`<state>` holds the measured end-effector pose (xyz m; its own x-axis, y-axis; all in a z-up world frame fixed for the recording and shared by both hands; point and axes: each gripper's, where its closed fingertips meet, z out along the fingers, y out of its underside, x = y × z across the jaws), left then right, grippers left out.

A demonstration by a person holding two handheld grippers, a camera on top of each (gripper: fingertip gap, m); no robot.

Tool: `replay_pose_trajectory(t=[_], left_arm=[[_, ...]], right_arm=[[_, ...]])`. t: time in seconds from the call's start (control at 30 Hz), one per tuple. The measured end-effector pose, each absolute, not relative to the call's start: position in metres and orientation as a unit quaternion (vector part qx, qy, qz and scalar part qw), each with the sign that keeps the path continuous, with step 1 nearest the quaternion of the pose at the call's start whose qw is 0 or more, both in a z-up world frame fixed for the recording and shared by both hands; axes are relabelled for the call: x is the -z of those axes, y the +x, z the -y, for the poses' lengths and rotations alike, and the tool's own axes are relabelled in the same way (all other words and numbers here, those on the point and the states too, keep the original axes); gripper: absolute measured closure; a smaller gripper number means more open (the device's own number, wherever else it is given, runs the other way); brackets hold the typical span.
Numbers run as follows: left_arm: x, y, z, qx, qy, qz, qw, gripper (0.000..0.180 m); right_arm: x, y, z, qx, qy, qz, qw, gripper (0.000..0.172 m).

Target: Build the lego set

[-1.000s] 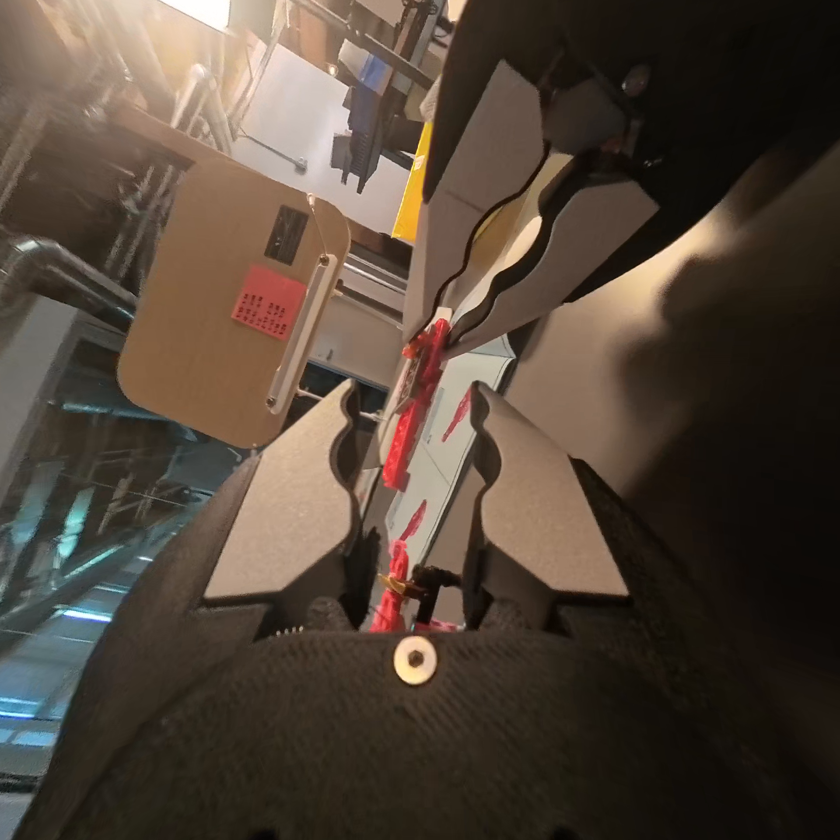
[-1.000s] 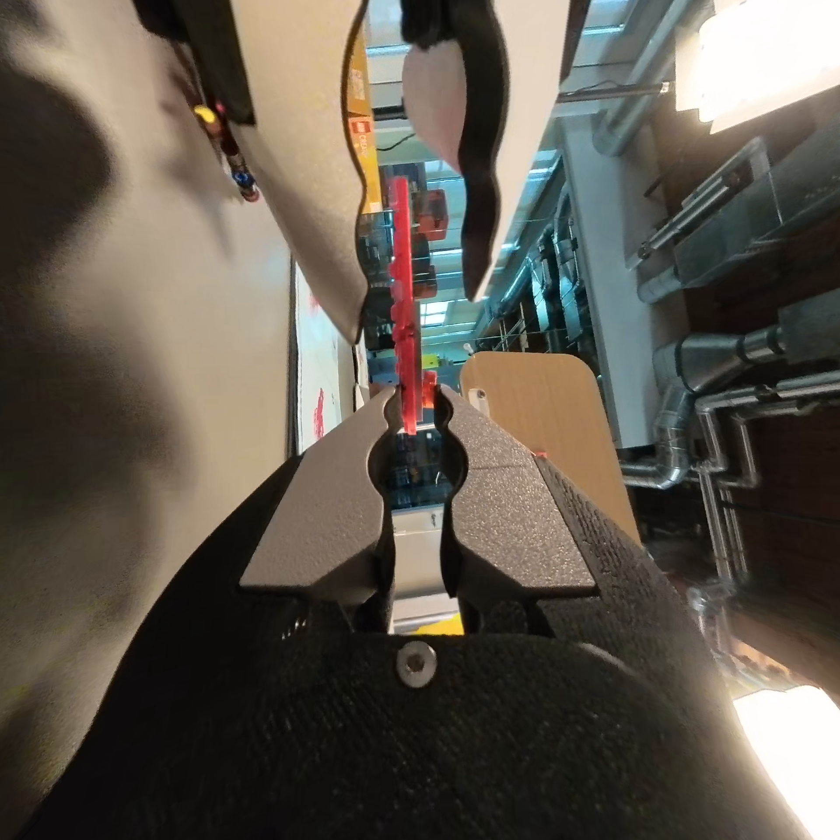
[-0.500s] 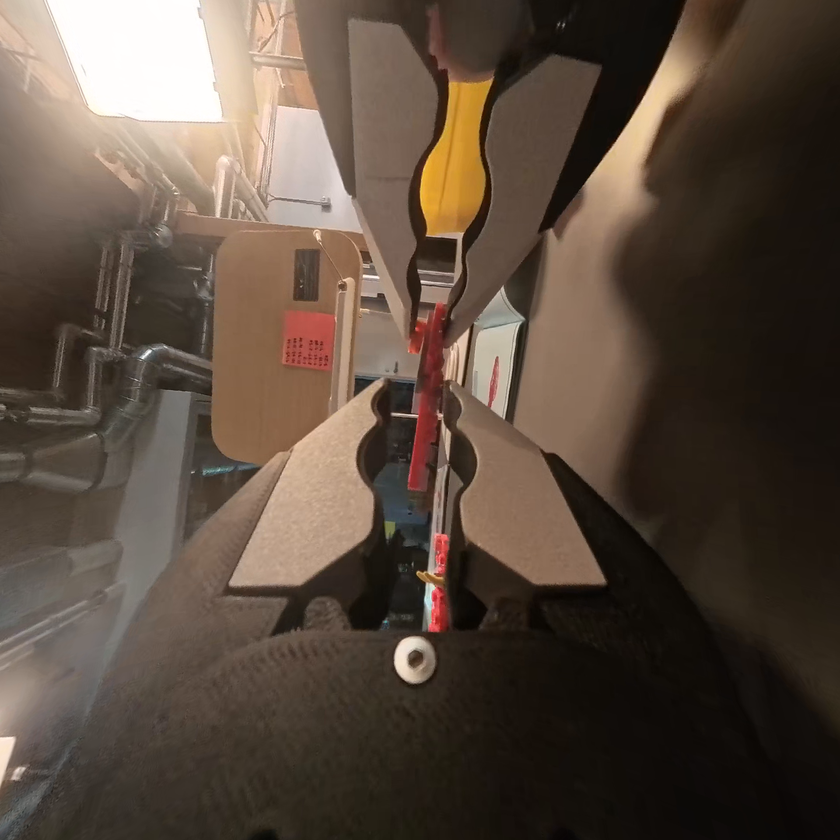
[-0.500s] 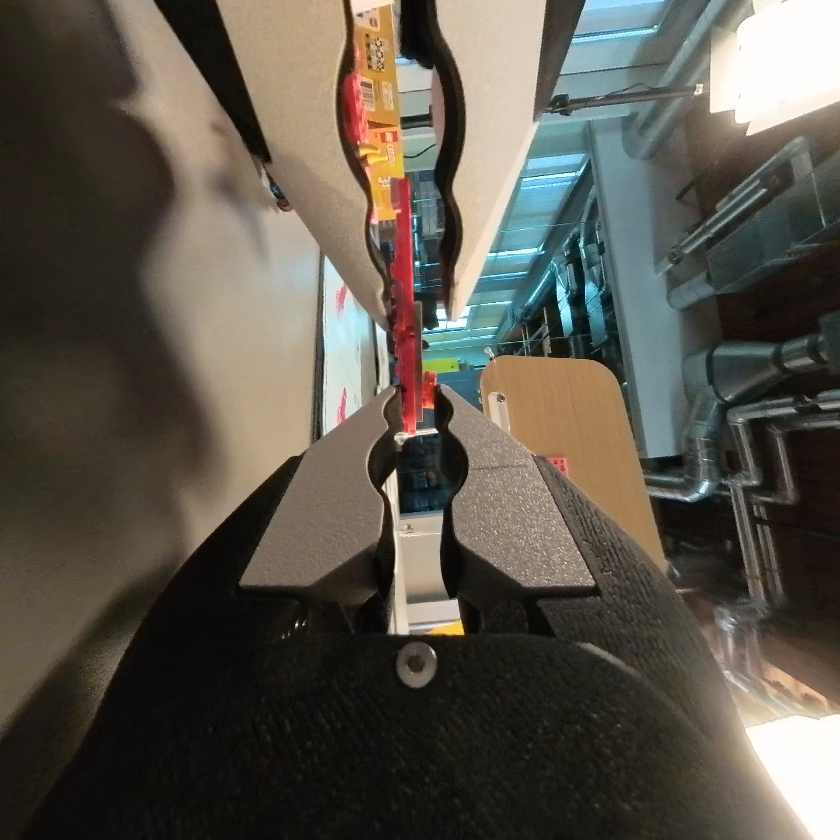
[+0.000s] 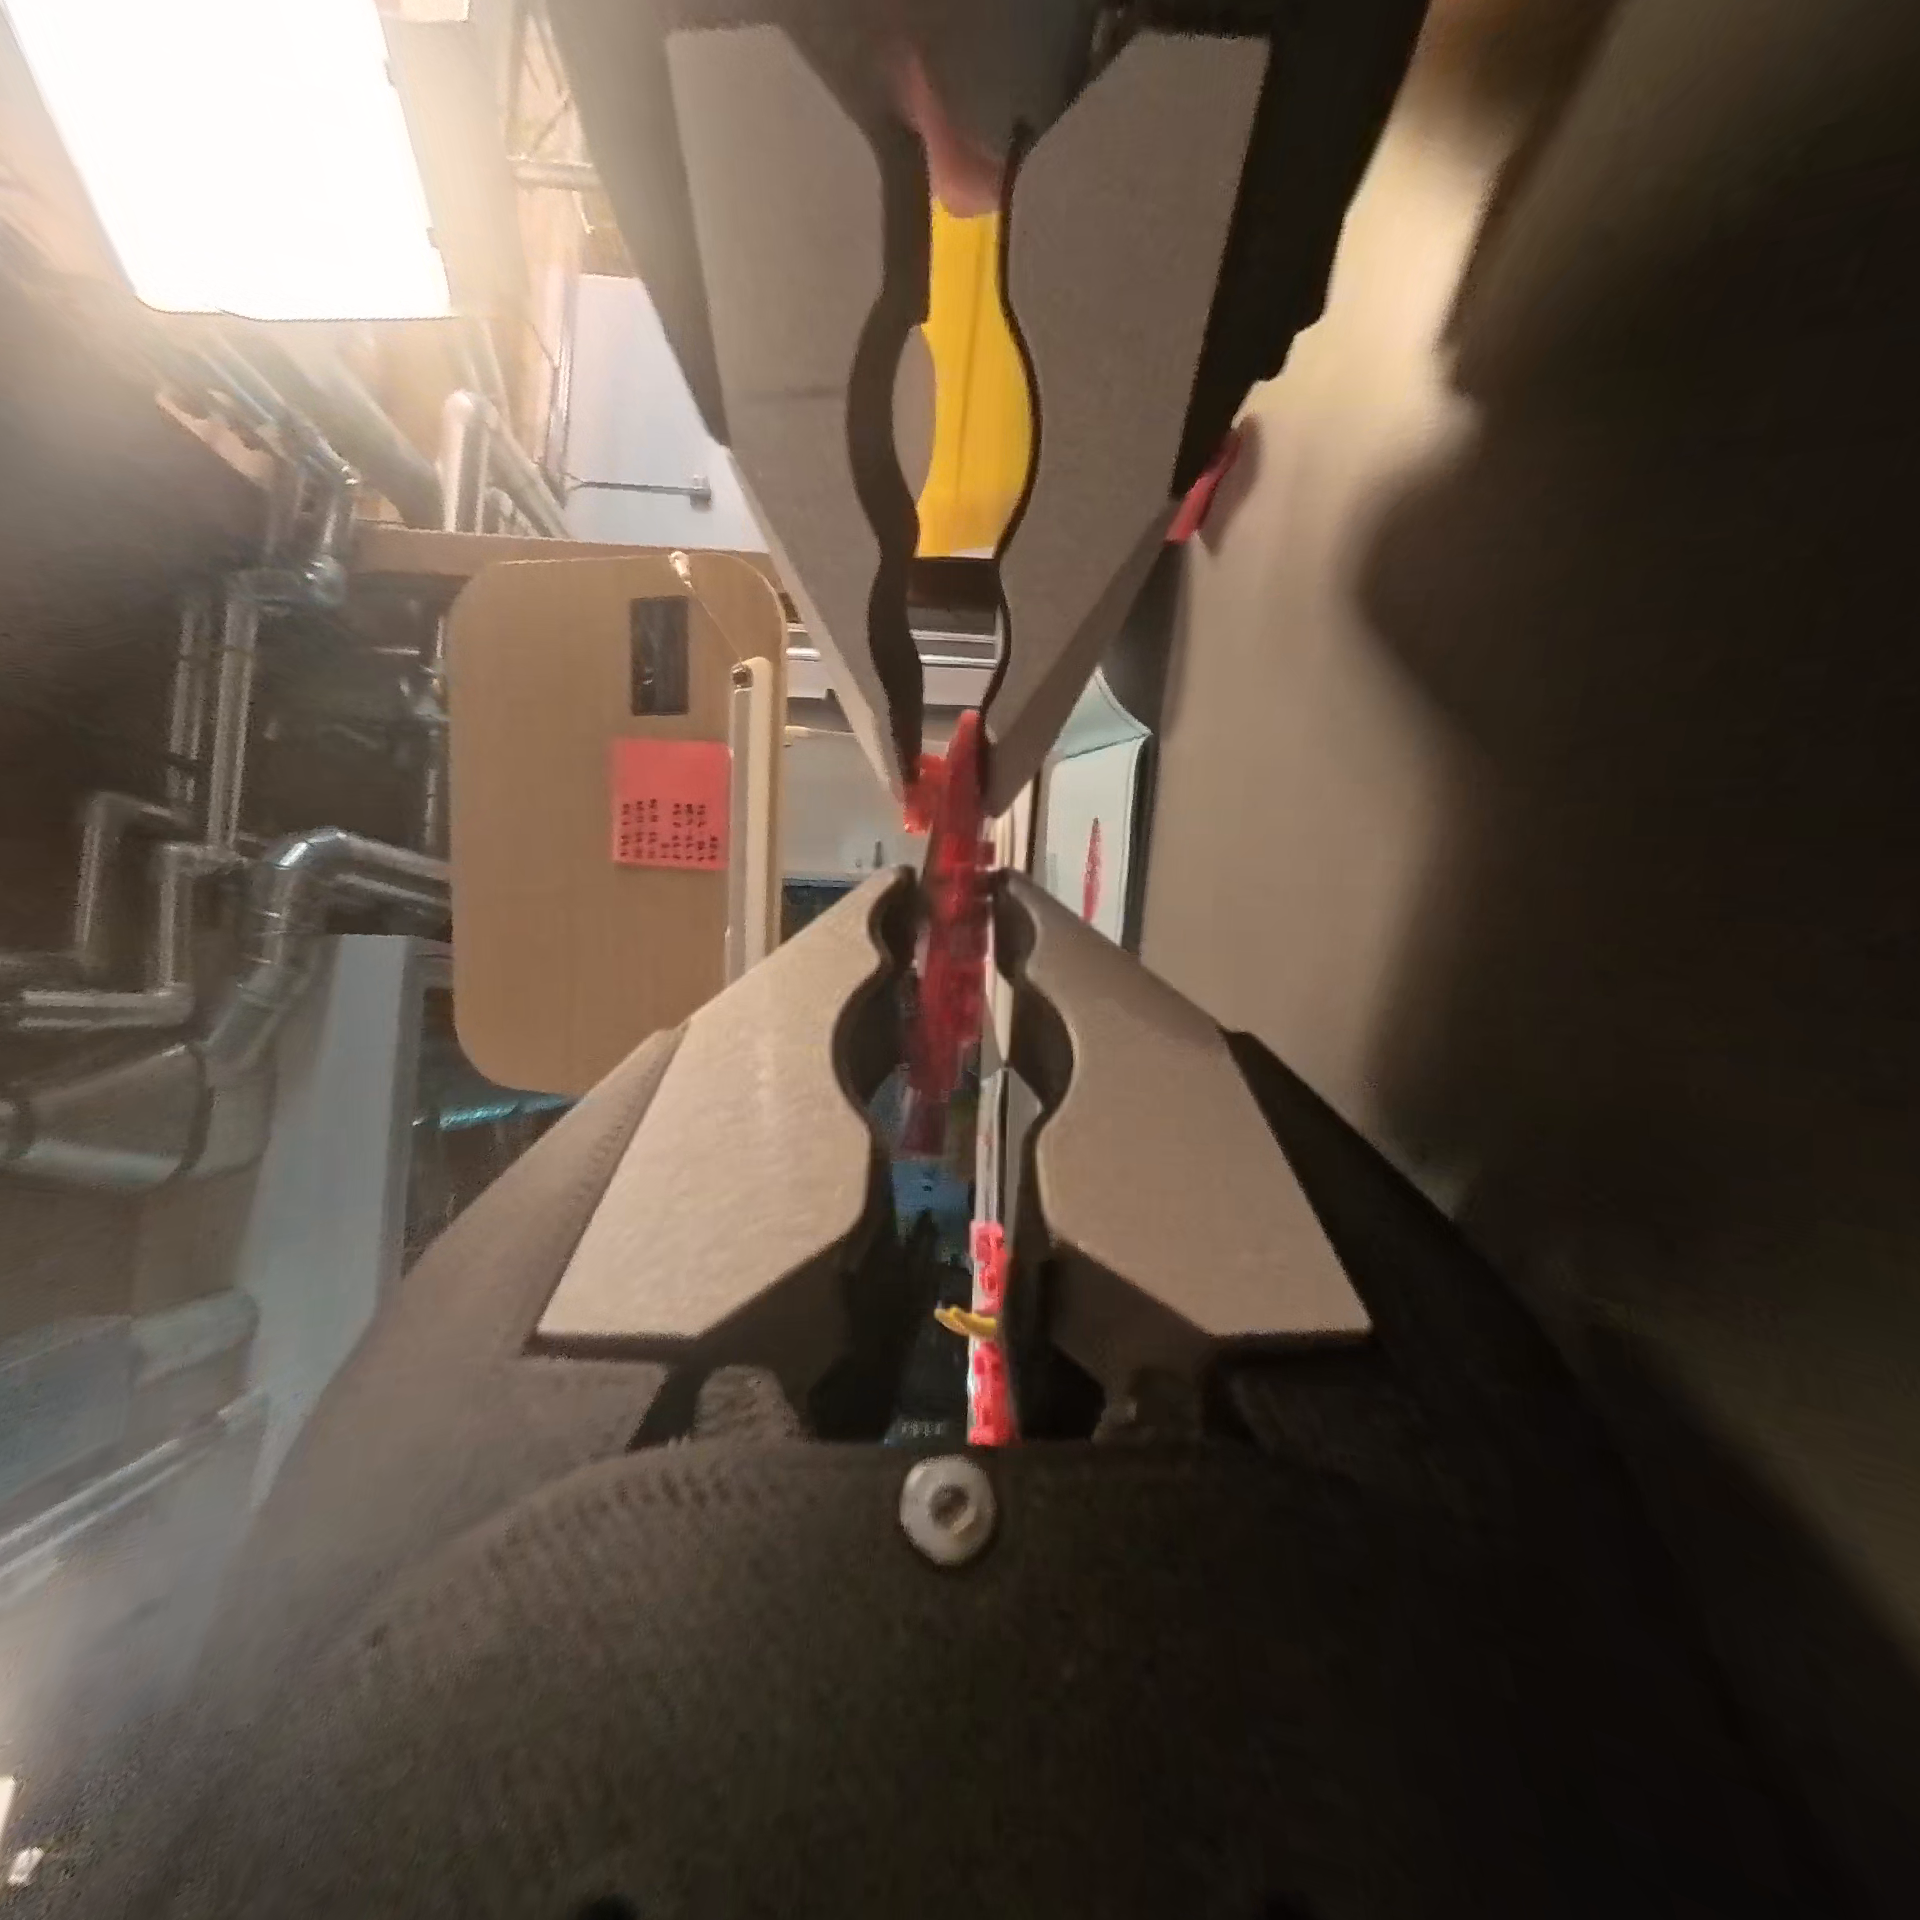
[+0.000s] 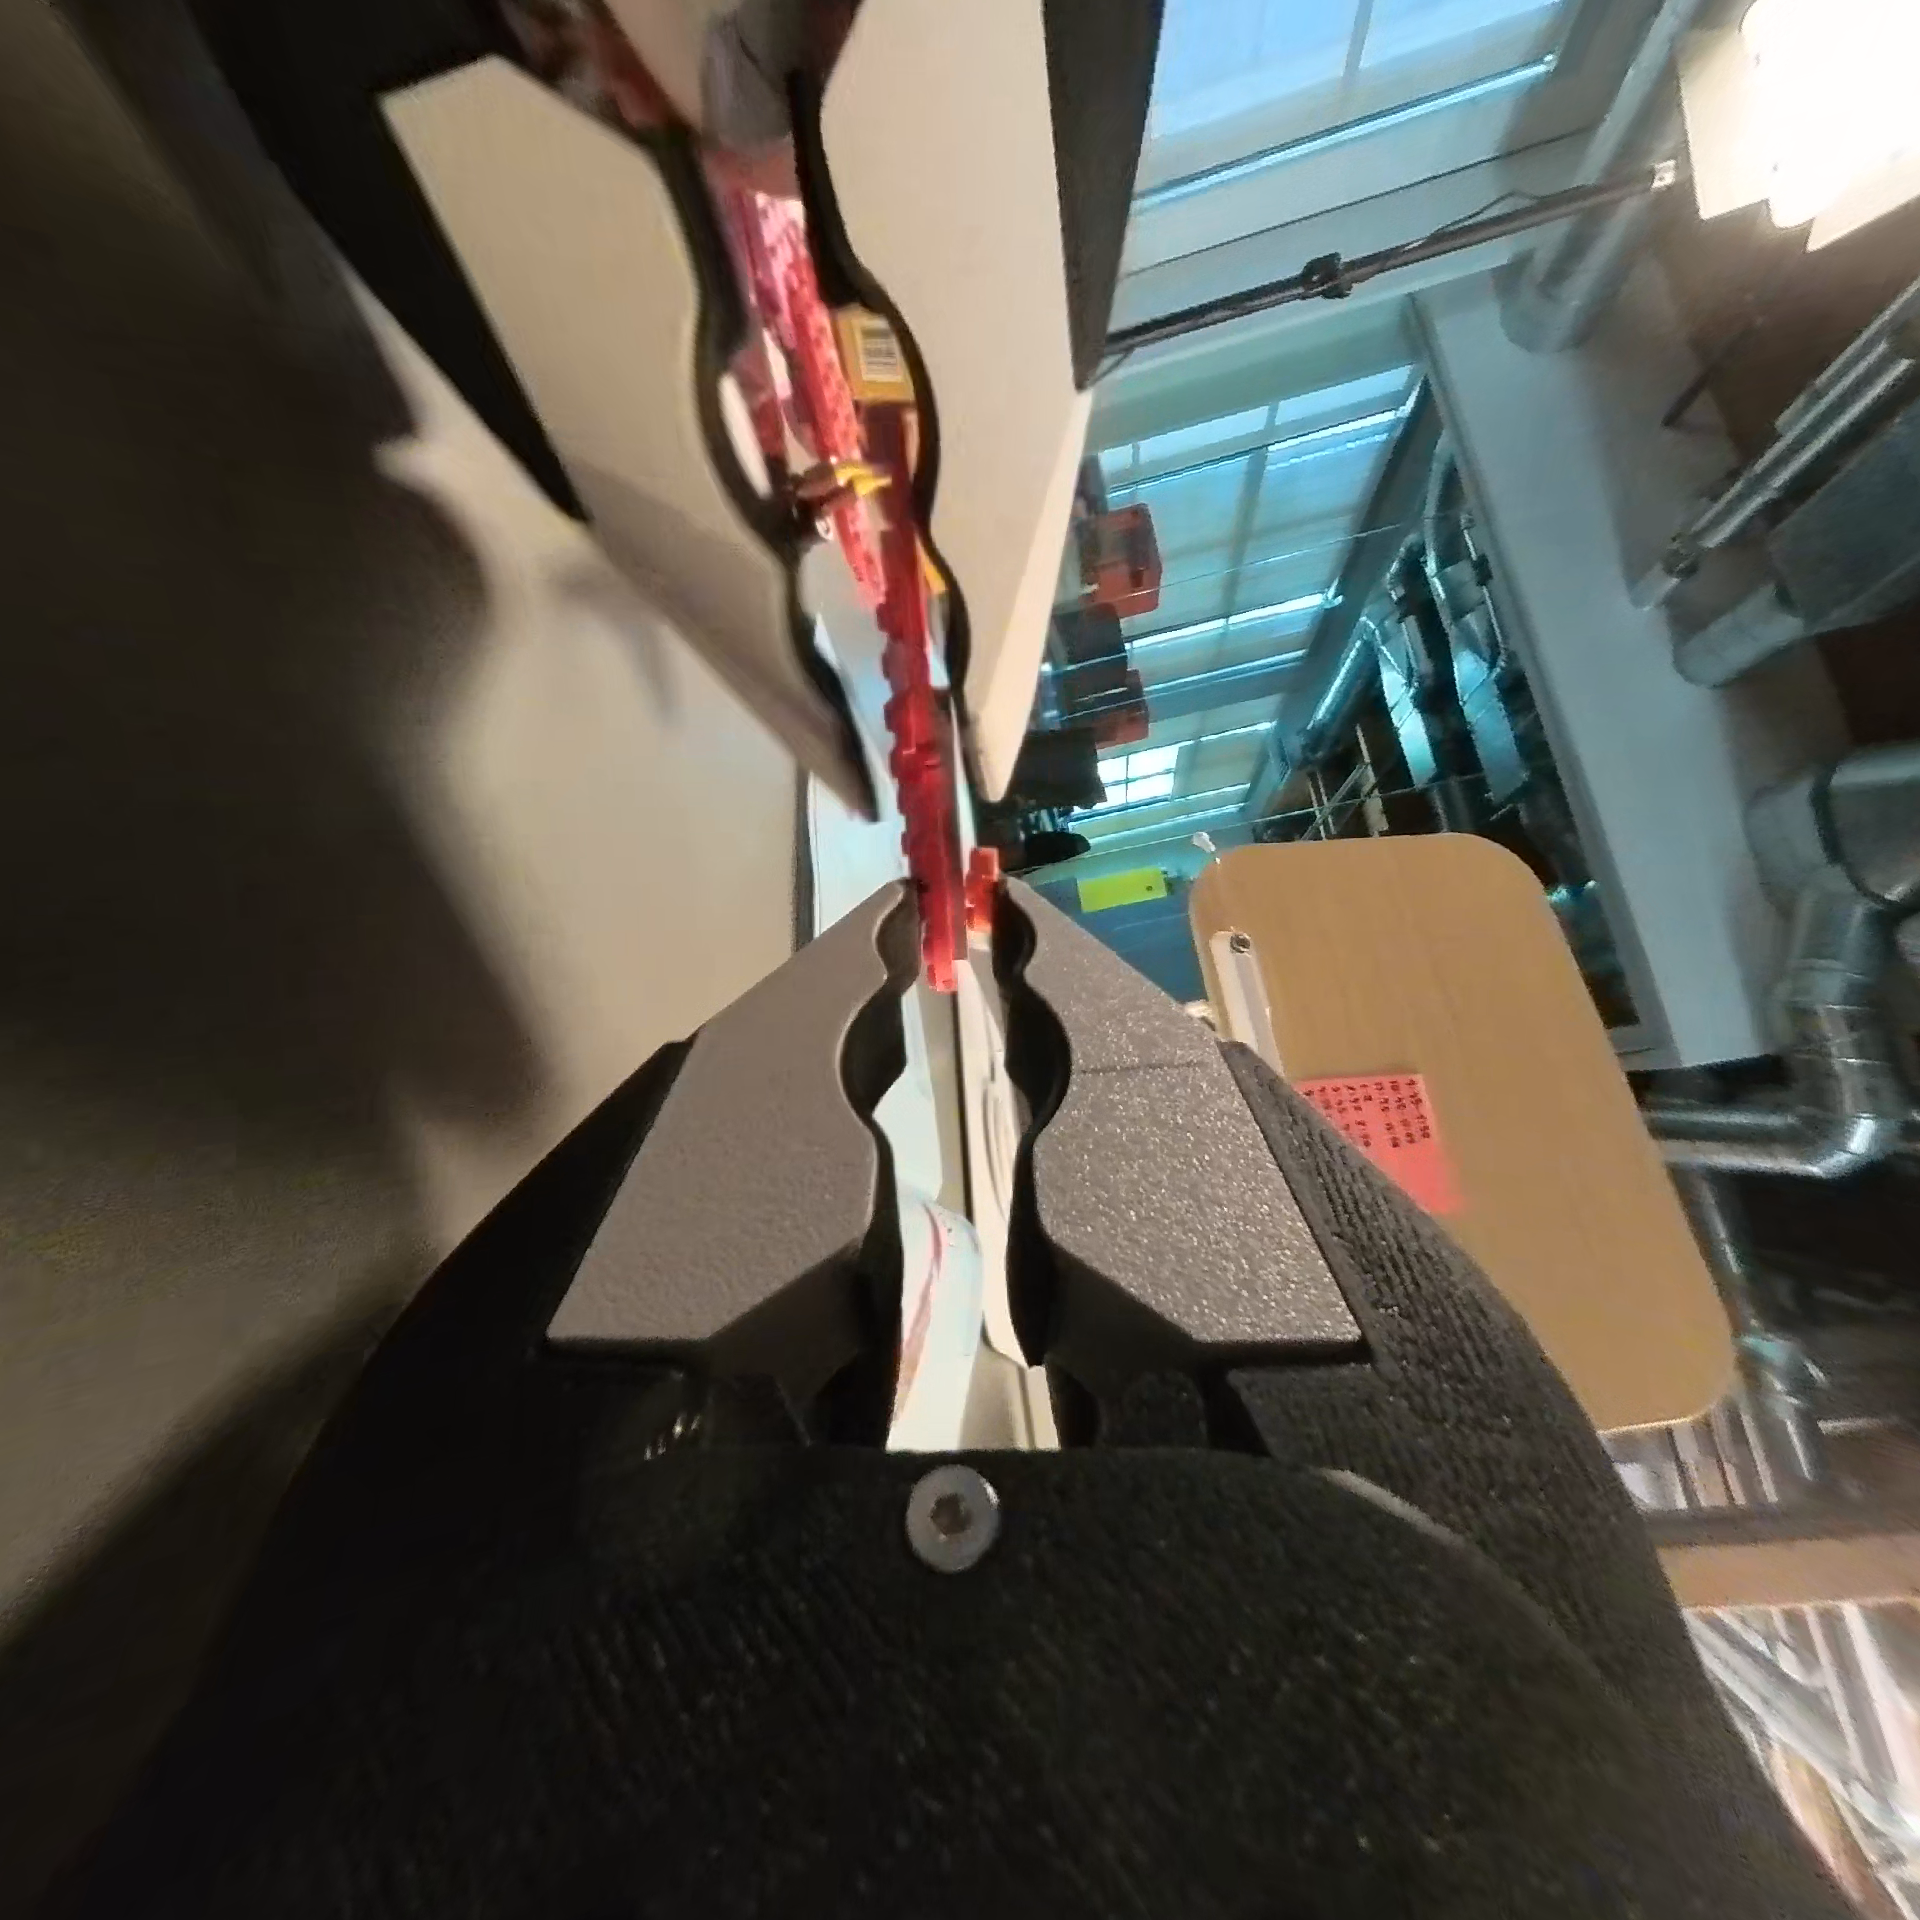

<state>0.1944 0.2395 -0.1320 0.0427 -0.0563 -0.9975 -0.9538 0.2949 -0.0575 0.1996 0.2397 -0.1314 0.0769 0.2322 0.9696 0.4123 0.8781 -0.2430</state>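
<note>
A long, thin red studded plate (image 5: pixel 951 977) is held in the air between both grippers, edge-on to both cameras. My left gripper (image 5: pixel 948 888) is shut on one end of it, with both fingertips against its faces. My right gripper (image 6: pixel 956 894) is shut on the other end (image 6: pixel 920 769), where a small red brick (image 6: pixel 982 883) sticks out against its right pad. Each gripper shows in the other's view, coming down from the top: the right gripper (image 5: pixel 951 795) and the left gripper (image 6: pixel 923 800).
A pale table surface (image 5: pixel 1351 727) runs along one side, with a white sheet bearing red pictures (image 5: pixel 1091 831) on it. Loose red pieces (image 5: pixel 987 1340) and a yellow box (image 5: pixel 966 395) lie behind. A wooden board with a red sticker (image 5: pixel 603 810) stands nearby, with metal pipes (image 5: pixel 260 894) beyond it.
My left gripper's fingers, wide apart around the plate a second ago, have come together onto it. The right gripper has kept its hold, and both views have swung round.
</note>
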Motion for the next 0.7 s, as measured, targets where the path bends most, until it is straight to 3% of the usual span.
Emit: replay_pose_trajectory(t=[0.43,0.7], left_arm=[[0.14,0.196,-0.229,-0.387,-0.431,-0.607,0.545,0.17],[0.148,0.198,-0.222,-0.304,-0.483,-0.612,0.548,0.171]], right_arm=[[0.141,0.196,-0.236,0.087,-0.215,0.7,0.676,0.16],[0.149,0.195,-0.232,0.035,-0.263,0.723,0.638,0.161]])
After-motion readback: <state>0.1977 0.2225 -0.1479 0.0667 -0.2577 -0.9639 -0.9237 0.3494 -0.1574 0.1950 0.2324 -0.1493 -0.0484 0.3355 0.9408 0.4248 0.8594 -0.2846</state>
